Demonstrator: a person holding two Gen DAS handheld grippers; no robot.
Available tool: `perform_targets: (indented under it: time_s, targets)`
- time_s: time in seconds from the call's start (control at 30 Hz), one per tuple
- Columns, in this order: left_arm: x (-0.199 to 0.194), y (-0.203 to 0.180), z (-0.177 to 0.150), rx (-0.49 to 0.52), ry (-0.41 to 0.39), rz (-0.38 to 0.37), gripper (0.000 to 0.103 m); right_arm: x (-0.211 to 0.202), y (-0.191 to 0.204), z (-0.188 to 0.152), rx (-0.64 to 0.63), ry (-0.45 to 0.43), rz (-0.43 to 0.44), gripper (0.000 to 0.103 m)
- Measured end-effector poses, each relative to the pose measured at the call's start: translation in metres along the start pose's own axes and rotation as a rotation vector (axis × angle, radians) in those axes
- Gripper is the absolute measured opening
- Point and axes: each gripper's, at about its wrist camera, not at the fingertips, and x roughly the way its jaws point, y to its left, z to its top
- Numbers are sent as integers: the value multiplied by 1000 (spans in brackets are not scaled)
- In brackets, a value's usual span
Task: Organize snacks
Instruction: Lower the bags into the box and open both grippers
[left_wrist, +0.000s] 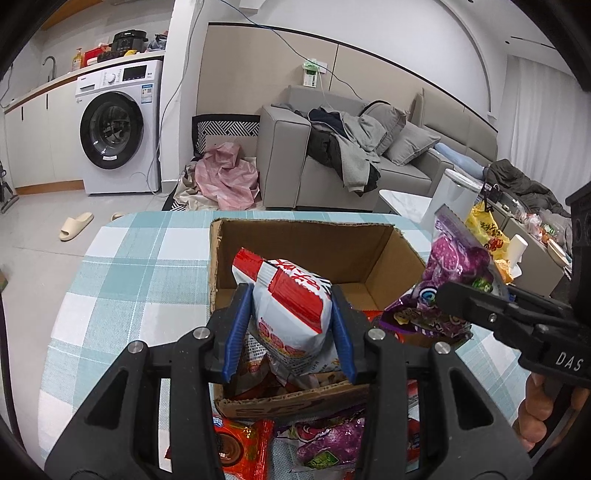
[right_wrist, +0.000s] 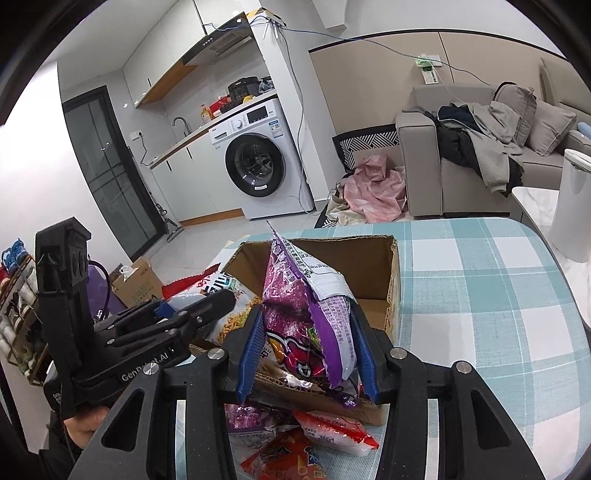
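An open cardboard box (left_wrist: 306, 236) stands on the checked tablecloth; it also shows in the right wrist view (right_wrist: 391, 280). My left gripper (left_wrist: 291, 291) is shut on a red and white snack bag (left_wrist: 291, 299), held above the box's near part. My right gripper (right_wrist: 306, 310) is shut on a purple snack bag (right_wrist: 295, 310), held upright over the box's near edge. The purple bag (left_wrist: 454, 258) and the right gripper (left_wrist: 472, 301) show at the right of the left wrist view. The left gripper (right_wrist: 207, 306) and its bag (right_wrist: 221, 288) show at the left of the right wrist view.
Loose snack packs lie on the table in front of the box: a red one (left_wrist: 243, 443), a purple one (left_wrist: 332, 439), a red and white one (right_wrist: 332, 428). A yellow bag (left_wrist: 484, 229) lies beyond the table's right edge. A sofa (left_wrist: 291, 155) and a washing machine (left_wrist: 118, 125) stand behind.
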Motion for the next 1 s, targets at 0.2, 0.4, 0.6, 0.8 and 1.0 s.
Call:
perform_targets:
  time_s: [0.2,0.4,0.6,0.8,1.0]
  targets:
    - [4,-5,-7,22,15,3,39,1,1,-1,1,9,-5,46]
    - [-1,-5,-9,21,20,11,40,-4,3,-3,-17,-11,-18,52]
    - [-9,-4,-10,21,26,25,63,-14,4,-5,-36,-27,-33,73]
    - [-26,-5,-13,32,14,57,91,-26,10,-12,-75,-39,-53,99]
    - [-48,-3,-18,23,-4,46,102,-35,14,-21,-109,-49,-111,102]
